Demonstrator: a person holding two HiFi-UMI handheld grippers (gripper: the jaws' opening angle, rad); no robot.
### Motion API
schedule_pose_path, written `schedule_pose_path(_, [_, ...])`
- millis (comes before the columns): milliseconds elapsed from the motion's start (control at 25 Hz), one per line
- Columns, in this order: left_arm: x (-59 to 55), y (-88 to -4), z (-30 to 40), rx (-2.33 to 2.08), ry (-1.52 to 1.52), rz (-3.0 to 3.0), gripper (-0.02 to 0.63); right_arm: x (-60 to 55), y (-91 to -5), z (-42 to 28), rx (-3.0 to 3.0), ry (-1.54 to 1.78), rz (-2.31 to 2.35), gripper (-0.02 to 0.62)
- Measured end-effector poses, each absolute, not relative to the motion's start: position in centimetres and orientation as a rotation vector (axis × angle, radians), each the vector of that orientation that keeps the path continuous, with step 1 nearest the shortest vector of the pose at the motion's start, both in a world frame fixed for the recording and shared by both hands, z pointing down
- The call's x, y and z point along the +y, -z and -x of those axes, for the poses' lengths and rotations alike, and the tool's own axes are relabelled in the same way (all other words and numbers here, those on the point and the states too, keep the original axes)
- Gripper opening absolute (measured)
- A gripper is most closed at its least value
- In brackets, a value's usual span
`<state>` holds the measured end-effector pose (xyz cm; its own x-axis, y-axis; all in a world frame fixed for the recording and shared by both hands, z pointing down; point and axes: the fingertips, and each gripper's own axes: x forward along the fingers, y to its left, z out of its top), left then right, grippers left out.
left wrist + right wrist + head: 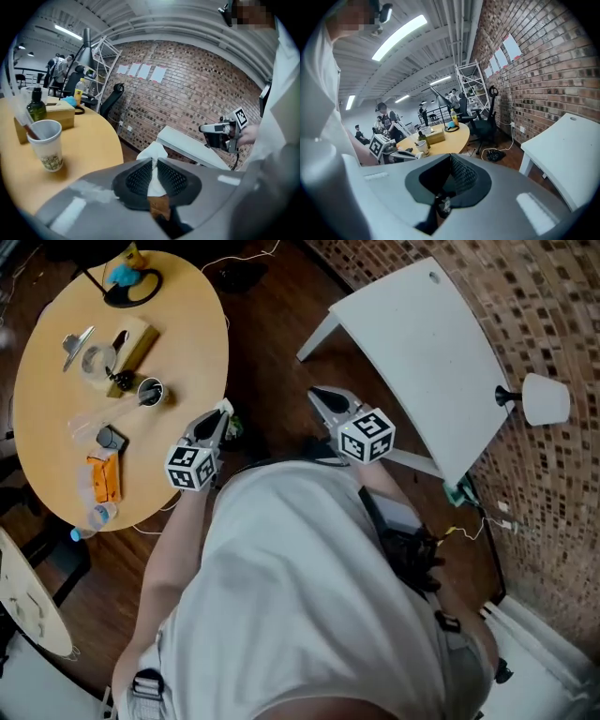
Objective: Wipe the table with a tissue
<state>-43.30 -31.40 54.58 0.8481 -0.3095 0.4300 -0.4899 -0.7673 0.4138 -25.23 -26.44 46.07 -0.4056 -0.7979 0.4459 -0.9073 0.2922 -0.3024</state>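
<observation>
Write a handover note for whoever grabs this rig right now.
Left gripper: shut on the white tissue, which sticks out past the tips.
Right gripper: shut, nothing in it.
Position: both are held above the floor, between the round wooden table on the left and the white table on the right.
Done: the tissue is in the gripper.
Left: the tissue touches neither table, so all the wiping remains. On the wooden table, work around the paper cup and the bottle.
</observation>
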Motion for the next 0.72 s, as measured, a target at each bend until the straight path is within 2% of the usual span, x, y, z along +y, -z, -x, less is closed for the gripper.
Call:
schedule_pose_path(520, [-28.8,-52.5,28.5,-0.258,-0.530,-2.598,0.040,-19.9,-46.5,13.1,-2.200,-0.826,-1.902,0.008])
schedule_pose_path(720, [-28.8,-51.7,22.1,-0.207,-0.530,-2.643,0.040,-19.9,-45.8,8.2,-2.174,-0.680,-1.874,0.008])
